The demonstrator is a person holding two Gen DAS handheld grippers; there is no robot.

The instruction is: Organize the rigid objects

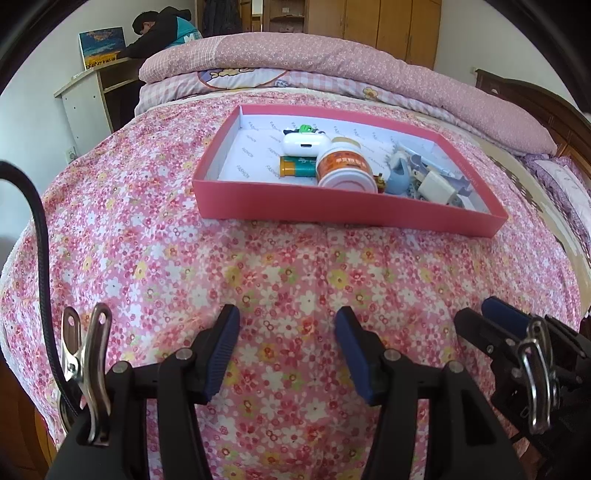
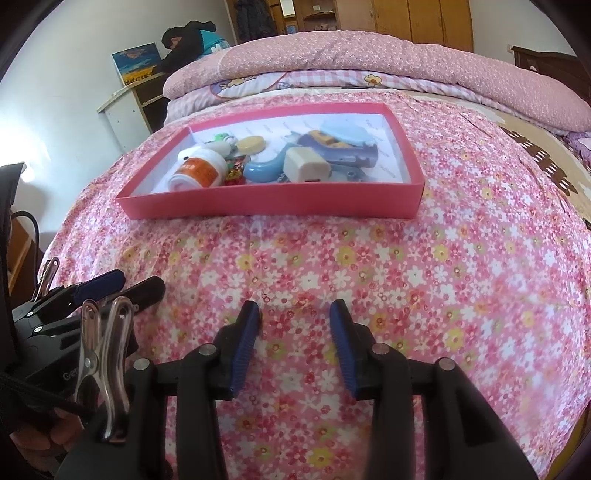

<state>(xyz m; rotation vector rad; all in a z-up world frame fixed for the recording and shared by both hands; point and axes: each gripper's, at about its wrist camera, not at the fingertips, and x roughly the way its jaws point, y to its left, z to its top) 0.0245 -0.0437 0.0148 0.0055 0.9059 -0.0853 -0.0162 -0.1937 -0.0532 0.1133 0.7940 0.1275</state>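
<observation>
A shallow pink box (image 1: 332,212) (image 2: 273,206) lies on the flowered bedspread. In it lie a white bottle with an orange label (image 1: 345,170) (image 2: 197,171), a green and yellow battery (image 1: 297,167), a white case (image 1: 304,143), a white charger plug (image 1: 437,188) (image 2: 306,166), a blue curved toy (image 2: 264,170) and several small items. My left gripper (image 1: 286,317) is open and empty, hovering over the bedspread short of the box. My right gripper (image 2: 295,310) is open and empty, also short of the box. Each gripper shows at the edge of the other's view.
Folded pink quilts (image 1: 332,70) (image 2: 369,62) are stacked behind the box. A person (image 1: 159,33) bends over a desk (image 1: 92,92) at the back left. Wooden wardrobes stand along the far wall. A dark headboard (image 1: 535,103) is at the right.
</observation>
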